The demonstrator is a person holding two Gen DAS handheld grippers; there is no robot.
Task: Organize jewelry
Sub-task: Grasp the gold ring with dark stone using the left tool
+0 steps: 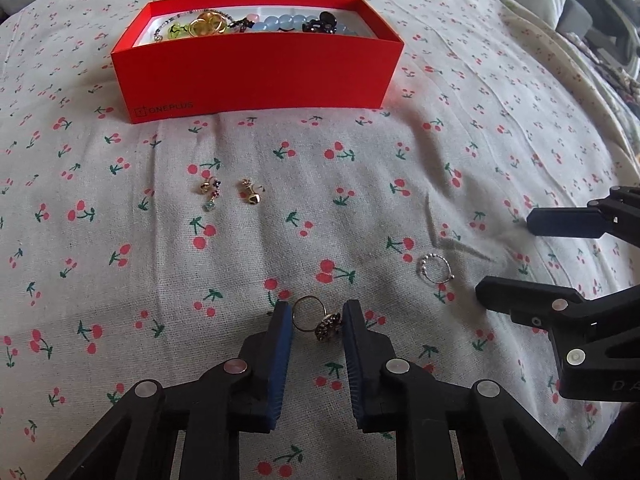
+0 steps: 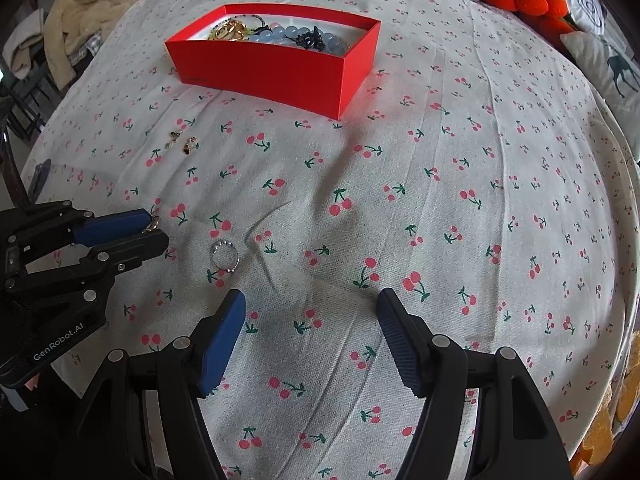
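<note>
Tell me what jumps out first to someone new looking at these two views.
The red box at the far side of the cherry-print bedsheet, with beads and gold pieces piled inside. Nearer, the left tool is closed around a gold ring with a dark ornament, while the right tool stands open and empty over bare sheet. A silver beaded ring lies loose between the tools, and two small earrings sit in front of the box.
</note>
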